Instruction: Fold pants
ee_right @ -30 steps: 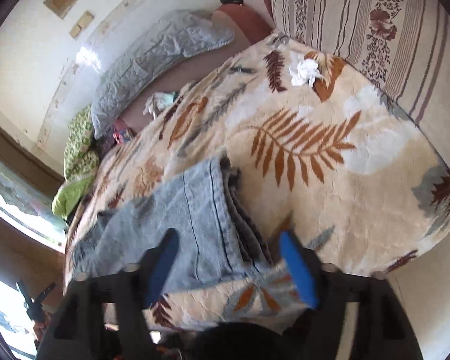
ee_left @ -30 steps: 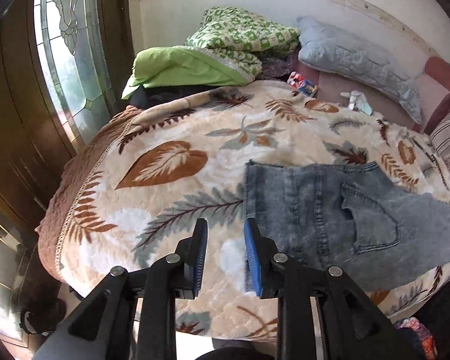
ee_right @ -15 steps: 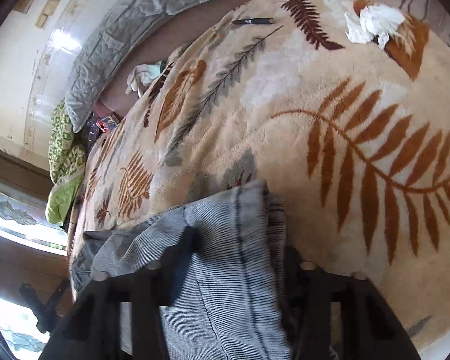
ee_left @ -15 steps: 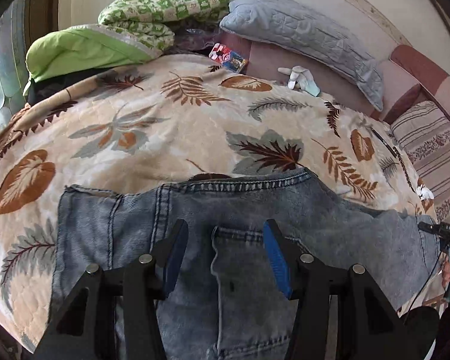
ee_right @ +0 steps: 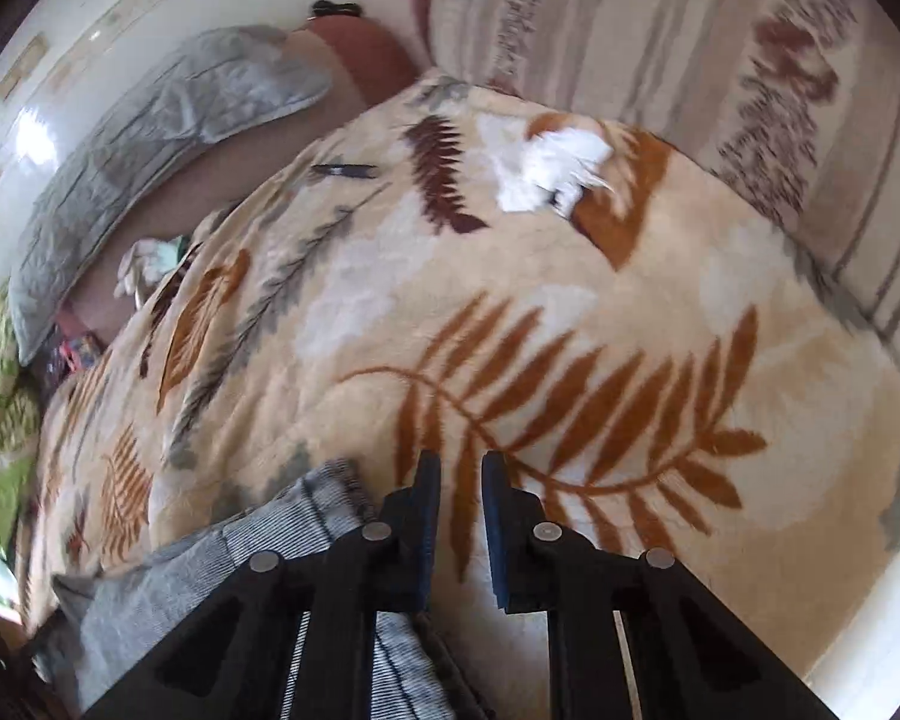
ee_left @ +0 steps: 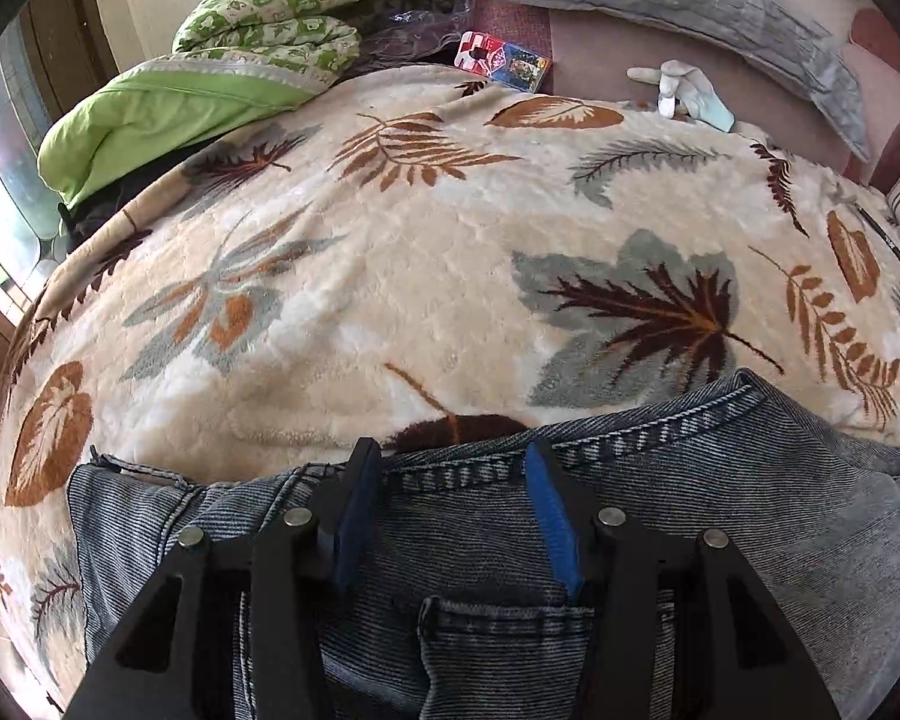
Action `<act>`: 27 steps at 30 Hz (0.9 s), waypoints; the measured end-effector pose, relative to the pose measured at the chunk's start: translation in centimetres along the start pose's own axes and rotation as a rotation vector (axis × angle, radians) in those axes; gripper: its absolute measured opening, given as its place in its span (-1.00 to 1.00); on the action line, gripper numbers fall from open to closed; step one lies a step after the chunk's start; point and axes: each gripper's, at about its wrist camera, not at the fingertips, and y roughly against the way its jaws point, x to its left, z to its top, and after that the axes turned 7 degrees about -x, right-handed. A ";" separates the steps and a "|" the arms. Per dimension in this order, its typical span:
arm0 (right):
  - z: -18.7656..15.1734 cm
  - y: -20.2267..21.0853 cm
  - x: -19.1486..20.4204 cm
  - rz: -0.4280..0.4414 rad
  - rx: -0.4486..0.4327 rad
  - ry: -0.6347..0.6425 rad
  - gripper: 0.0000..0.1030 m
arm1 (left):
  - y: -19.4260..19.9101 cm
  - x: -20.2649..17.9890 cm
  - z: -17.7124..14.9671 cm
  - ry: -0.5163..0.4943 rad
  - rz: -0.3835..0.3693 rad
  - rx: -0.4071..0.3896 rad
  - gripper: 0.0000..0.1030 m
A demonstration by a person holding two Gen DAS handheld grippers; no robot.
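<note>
Right gripper narrower, off pants.

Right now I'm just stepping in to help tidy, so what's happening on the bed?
A person with two handheld grippers is folding grey jeans on a leaf-print blanket. The left gripper is open, its fingers straddling the top edge of the jeans above a back pocket. The right gripper sits nearly closed over bare blanket beside the jeans' other end, holding nothing visible.
</note>
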 end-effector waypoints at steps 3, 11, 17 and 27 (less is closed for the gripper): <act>0.8 3.2 0.8 0.135 -0.123 0.001 -0.67 | 1.4 1.4 0.5 0.074 -0.005 -0.050 0.01; -7.4 4.9 17.2 0.514 -0.069 0.412 0.45 | 7.7 4.9 -1.3 0.136 -0.071 -0.179 0.05; -15.4 3.8 24.0 0.601 0.067 0.589 0.35 | 9.0 6.7 -4.0 0.134 -0.018 -0.147 0.26; -16.5 -1.9 23.6 0.365 0.214 0.570 -0.74 | 6.3 11.3 -7.4 0.207 0.121 0.032 0.26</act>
